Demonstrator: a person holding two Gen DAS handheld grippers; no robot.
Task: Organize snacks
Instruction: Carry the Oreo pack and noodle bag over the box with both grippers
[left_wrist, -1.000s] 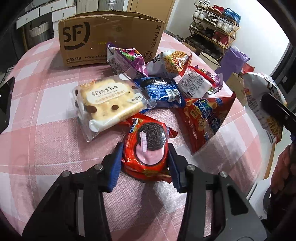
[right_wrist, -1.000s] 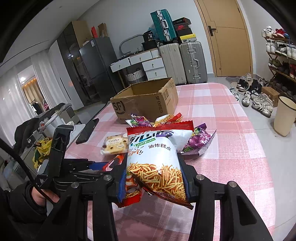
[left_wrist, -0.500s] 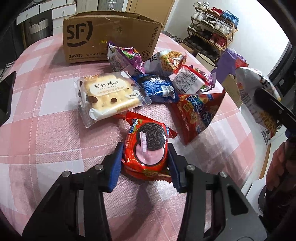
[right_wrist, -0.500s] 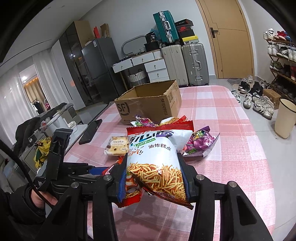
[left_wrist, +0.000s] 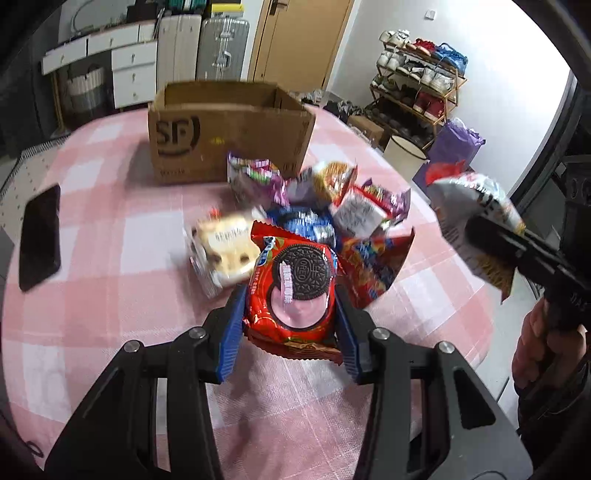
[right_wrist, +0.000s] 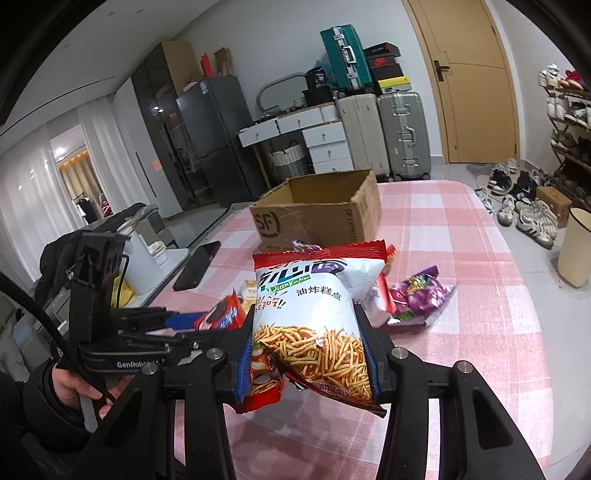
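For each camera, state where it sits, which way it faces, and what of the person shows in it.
Left wrist: on the left gripper, facing down over the Oreo packet toward the cardboard box; the person's right hand shows.
Right wrist: on the right gripper, facing across its fried-noodle snack bag toward the box; the left hand shows.
Shared: box, checked tablecloth, both held packets.

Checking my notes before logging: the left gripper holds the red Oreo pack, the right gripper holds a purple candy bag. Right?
Not quite. The right gripper holds the white fried noodle snack bag, per the right wrist view; the purple candy bag lies on the table. The left gripper does hold the red Oreo pack.
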